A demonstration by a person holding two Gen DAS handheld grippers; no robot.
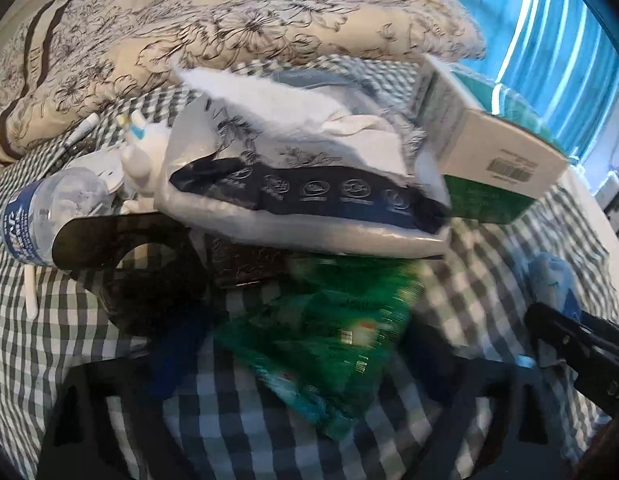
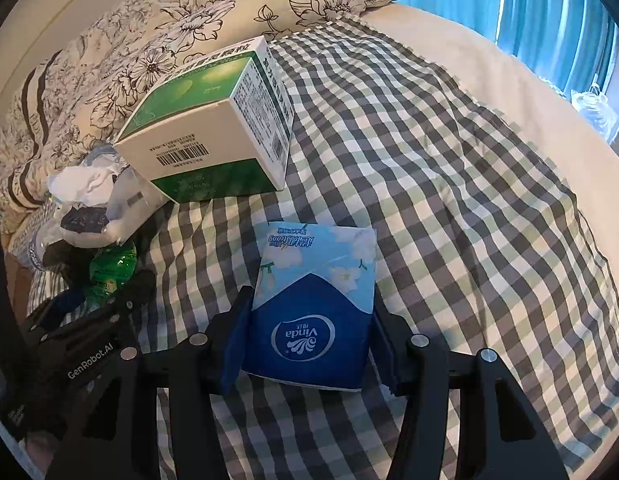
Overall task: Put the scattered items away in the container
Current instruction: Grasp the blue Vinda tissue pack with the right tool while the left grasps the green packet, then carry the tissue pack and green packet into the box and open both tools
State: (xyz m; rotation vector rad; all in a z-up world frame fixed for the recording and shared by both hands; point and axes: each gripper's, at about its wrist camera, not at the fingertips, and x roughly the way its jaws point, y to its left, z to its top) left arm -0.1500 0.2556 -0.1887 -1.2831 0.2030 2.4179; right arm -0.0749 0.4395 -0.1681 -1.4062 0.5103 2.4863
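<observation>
Right gripper (image 2: 309,344) is clamped on one blue tissue pack (image 2: 315,304); blue pads (image 2: 235,344) press both its sides, and the pack sticks out past the fingertips toward 12 o'clock. It sits low over the checked sheet (image 2: 449,184).

Left gripper (image 1: 309,360) has a green packet (image 1: 329,328) between its fingers, blurred, so I cannot tell whether the fingers are gripping or loose. In the right wrist view the packet (image 2: 111,268) shows at 9 o'clock, with the left gripper (image 2: 89,344) body beside it.

Count: one tissue pack, one green packet, one green-and-white box (image 2: 213,128), one torn silver bag (image 1: 301,184) with white paper in it, one water bottle (image 1: 41,216), one white toy (image 1: 141,160), one pen (image 1: 79,134).

From the right gripper the box lies at 11 o'clock, resting on the sheet against the flowered quilt (image 2: 149,40). From the left gripper the silver bag is at 12 o'clock just past the packet, the box (image 1: 489,148) at 1 o'clock touching the bag, and the bottle, toy and pen at 10 o'clock. Blue curtain (image 2: 549,20) at 2 o'clock. No container can be made out.
</observation>
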